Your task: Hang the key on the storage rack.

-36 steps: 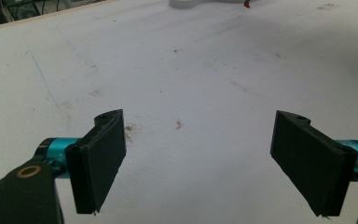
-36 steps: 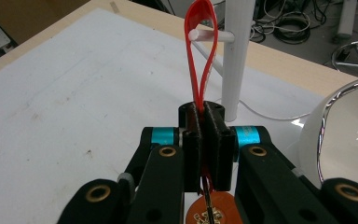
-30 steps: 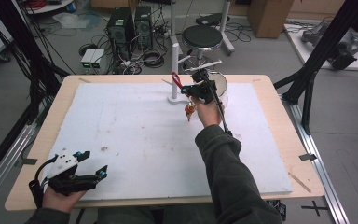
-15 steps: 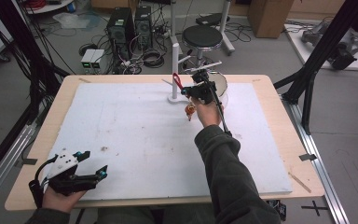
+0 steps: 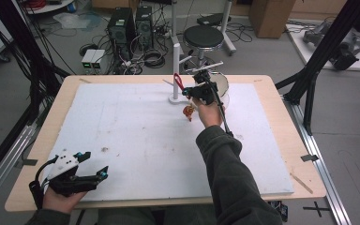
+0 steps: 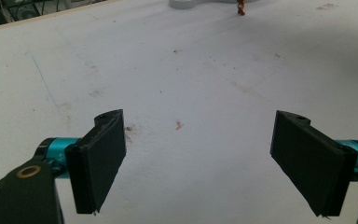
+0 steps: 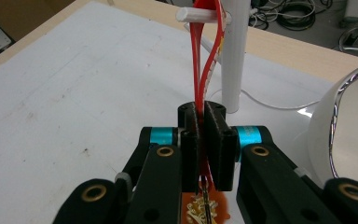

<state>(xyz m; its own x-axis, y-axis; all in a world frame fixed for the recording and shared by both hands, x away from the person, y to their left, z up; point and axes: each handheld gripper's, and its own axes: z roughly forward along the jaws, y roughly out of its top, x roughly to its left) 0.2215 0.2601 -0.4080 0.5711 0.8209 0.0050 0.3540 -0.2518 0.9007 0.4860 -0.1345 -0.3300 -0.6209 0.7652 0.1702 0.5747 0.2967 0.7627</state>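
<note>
White mat (image 5: 136, 136), looped red strap (image 7: 208, 56)

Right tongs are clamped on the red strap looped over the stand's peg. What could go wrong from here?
1. The right tongs pinch the strap while it hangs on the peg; a sideways pull may tip the stand.
2. The bowl sits close beside the tongs and may get knocked.
3. The charm dangling below could snag.
</note>
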